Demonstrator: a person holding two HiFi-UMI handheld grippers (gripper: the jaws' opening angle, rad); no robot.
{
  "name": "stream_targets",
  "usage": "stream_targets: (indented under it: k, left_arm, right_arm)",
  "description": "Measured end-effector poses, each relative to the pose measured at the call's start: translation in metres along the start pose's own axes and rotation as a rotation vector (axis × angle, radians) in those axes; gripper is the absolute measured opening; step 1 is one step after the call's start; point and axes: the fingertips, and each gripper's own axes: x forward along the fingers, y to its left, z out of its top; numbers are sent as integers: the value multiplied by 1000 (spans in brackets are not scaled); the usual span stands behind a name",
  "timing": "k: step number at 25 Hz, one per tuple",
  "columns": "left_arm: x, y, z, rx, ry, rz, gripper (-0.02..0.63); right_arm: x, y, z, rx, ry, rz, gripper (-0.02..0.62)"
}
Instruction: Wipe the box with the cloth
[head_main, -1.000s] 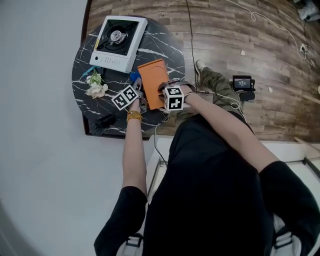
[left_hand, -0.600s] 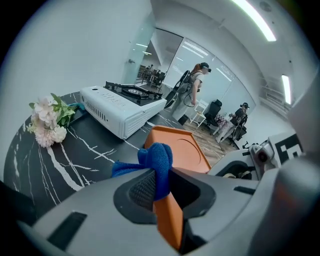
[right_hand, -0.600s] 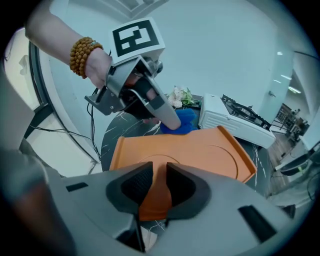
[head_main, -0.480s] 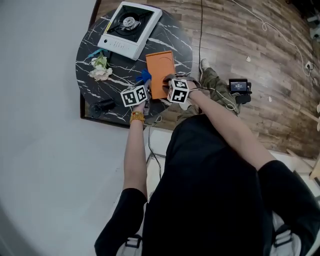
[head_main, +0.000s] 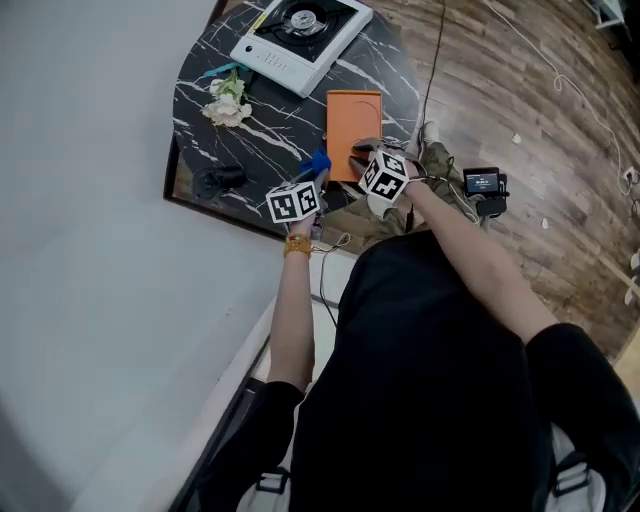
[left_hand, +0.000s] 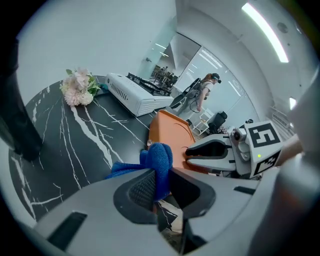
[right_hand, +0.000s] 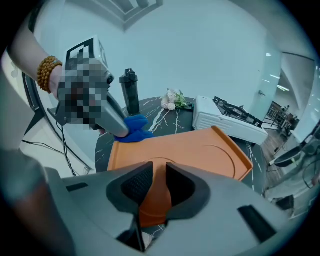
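Observation:
The orange box (head_main: 353, 118) lies flat near the table's front edge. My right gripper (head_main: 362, 157) is shut on the box's near edge, and in the right gripper view its two pads pinch the orange rim (right_hand: 155, 197). My left gripper (head_main: 312, 178) is shut on a bunched blue cloth (head_main: 318, 163). The cloth (right_hand: 132, 128) rests against the box's near left corner. In the left gripper view the cloth (left_hand: 158, 162) bulges out between the pads, with the box (left_hand: 171, 131) just beyond it and the right gripper (left_hand: 215, 149) beside it.
A white portable gas stove (head_main: 301, 30) stands at the table's far side. A small bunch of pale flowers (head_main: 227, 105) lies left of it. A black bottle (head_main: 220, 180) stands near the left rim. A cable and a small device (head_main: 484, 181) lie on the wooden floor.
My left gripper has slid the blue cloth along the box's left side toward its near corner. The right gripper has kept its hold on the box. The head camera's view has shifted.

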Motion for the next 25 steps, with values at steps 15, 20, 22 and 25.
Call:
stream_targets:
  k: [15, 20, 22, 25]
  left_arm:
    - [-77, -10, 60, 104, -466, 215, 67]
    - [-123, -24, 131, 224, -725, 333, 67]
    - [-143, -34, 149, 256, -819, 381, 67]
    - [-161, -47, 160, 287, -910, 458, 67]
  right_arm:
    - [-16, -3, 37, 119, -97, 20, 71]
    - [-71, -27, 119, 67, -425, -122, 71]
    - [-100, -33, 143, 47, -521, -201, 66]
    - [-124, -40, 161, 18, -582, -301, 58]
